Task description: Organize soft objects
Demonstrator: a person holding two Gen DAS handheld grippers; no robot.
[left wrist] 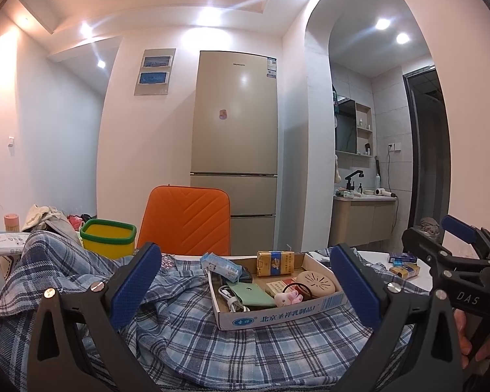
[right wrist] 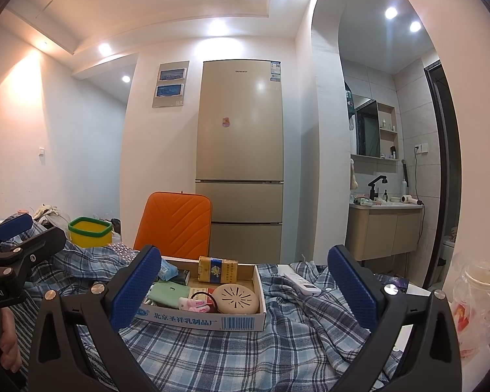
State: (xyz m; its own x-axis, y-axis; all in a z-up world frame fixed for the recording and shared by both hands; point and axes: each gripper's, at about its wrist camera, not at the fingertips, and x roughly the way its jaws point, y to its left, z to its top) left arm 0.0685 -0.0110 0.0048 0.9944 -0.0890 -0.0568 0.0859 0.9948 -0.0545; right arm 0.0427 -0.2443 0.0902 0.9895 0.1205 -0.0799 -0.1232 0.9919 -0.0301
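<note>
A blue plaid cloth (left wrist: 212, 343) (right wrist: 232, 356) lies rumpled across the table, spread under both grippers. On it rests a shallow cardboard box (left wrist: 277, 312) (right wrist: 212, 321) holding cigarette packs, a green pouch, a beige round disc and a small pink plush toy (left wrist: 287, 298) (right wrist: 194, 304). My left gripper (left wrist: 245, 281) hovers open just above the cloth, with the box between its blue pads. My right gripper (right wrist: 244, 282) is open too, a little to the right of the box. Neither holds anything. Each gripper shows at the edge of the other's view.
An orange chair back (left wrist: 187, 220) (right wrist: 176, 223) stands behind the table. A yellow bin with a green rim (left wrist: 109, 238) (right wrist: 89, 230) sits at back left. A white remote (right wrist: 302, 282) lies on the cloth; a bagged cup (right wrist: 480, 307) stands at right. Loose packs (left wrist: 405, 266) lie at right.
</note>
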